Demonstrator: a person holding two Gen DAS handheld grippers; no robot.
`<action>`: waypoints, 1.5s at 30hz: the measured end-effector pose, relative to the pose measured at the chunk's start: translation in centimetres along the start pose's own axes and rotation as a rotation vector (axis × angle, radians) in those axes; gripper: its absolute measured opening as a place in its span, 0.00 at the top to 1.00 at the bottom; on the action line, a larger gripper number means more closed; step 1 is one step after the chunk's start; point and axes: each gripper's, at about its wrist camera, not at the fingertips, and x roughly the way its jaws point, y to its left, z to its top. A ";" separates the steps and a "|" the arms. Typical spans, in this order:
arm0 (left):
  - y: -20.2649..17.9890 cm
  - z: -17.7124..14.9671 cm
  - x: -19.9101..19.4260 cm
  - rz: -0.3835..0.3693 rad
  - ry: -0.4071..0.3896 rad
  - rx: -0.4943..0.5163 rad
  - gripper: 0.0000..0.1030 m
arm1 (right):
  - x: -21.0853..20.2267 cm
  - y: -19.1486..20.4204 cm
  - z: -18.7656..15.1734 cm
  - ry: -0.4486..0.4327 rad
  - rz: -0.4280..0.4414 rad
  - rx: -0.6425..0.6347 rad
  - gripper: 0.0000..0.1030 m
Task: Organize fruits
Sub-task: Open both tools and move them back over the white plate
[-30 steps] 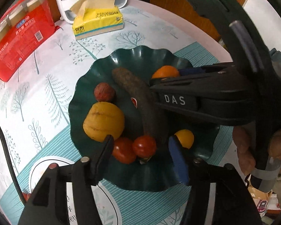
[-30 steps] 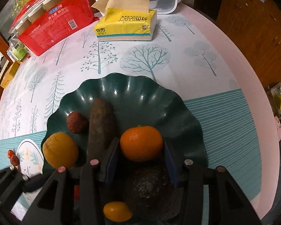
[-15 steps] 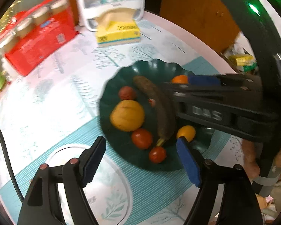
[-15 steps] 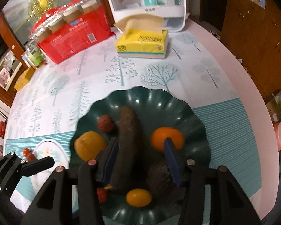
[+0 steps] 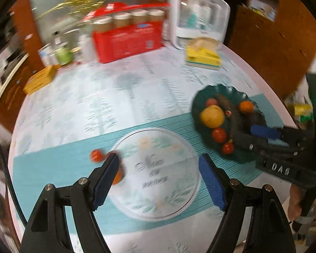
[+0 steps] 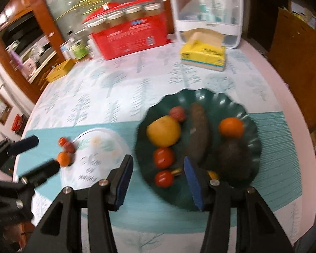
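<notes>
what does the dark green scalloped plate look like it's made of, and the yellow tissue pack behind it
The dark green scalloped plate looks like glossy plastic or glazed ceramic: soft highlights sit on its fluted rim, but motion blur leaves it open. The yellow tissue pack looks like thin printed plastic film, slightly shiny and creased, with tan paper tissue standing out of its torn top.

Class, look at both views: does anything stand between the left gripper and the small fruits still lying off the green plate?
Nothing visible does. The left gripper, jaws open and empty, hangs above the tablecloth, and the small fruits lie by its left finger, beside the printed white circle.
</notes>
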 end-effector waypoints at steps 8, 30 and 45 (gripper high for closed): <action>4.8 -4.6 -4.5 0.081 -0.054 -0.144 0.26 | -0.2 8.4 -1.0 0.011 0.102 -0.182 0.51; 13.6 -1.7 -12.5 0.223 -0.186 -0.292 0.23 | -7.4 19.3 4.8 -0.154 0.262 -0.323 0.51; 15.2 0.8 -4.6 0.131 -0.081 -0.284 0.17 | -3.2 16.5 7.5 -0.110 0.124 -0.223 0.51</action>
